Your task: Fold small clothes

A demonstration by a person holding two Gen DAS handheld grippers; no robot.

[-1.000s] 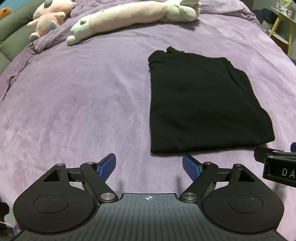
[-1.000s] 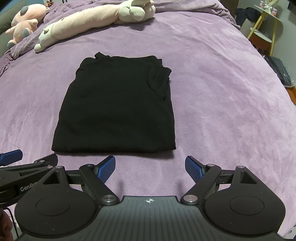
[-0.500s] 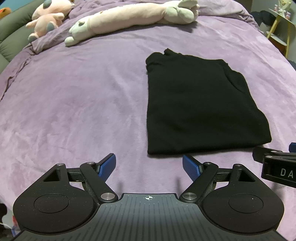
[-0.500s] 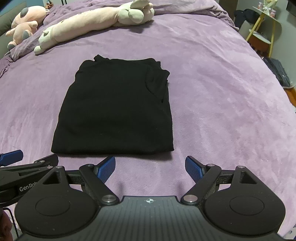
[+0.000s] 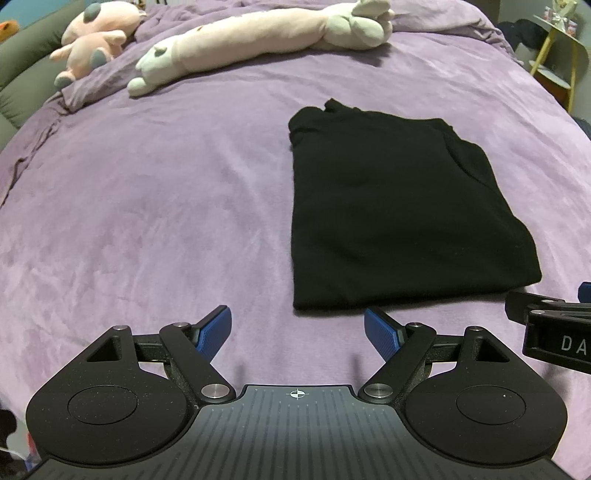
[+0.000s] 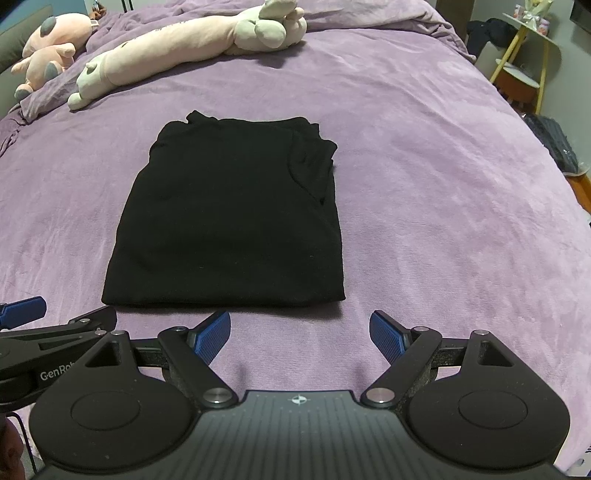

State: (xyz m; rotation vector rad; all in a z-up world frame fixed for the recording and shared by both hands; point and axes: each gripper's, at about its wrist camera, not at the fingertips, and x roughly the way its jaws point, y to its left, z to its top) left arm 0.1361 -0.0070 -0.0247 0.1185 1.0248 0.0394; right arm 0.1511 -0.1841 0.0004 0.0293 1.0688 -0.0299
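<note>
- Black garment (image 6: 229,218) – soft, matte, folded into a neat rectangle – lies flat on the plush purple bed (image 6: 424,155).
- Left gripper (image 5: 297,328) and right gripper (image 6: 300,330): jaws wide apart, empty, just short of its near edge.
- Only the right view shows a dark bag (image 6: 554,144) on the floor.

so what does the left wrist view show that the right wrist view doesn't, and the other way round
Only the left wrist view shows the left claw head-on, open and empty, an orange object at the far left edge, and the right claw entering from the right.

Only the right wrist view shows the right claw head-on, open and empty, a dark item on the floor, and the left claw's blue pad at the left.

Both show the folded black garment on the purple blanket, the long plush, the pink plush and the yellow-legged stand.
</note>
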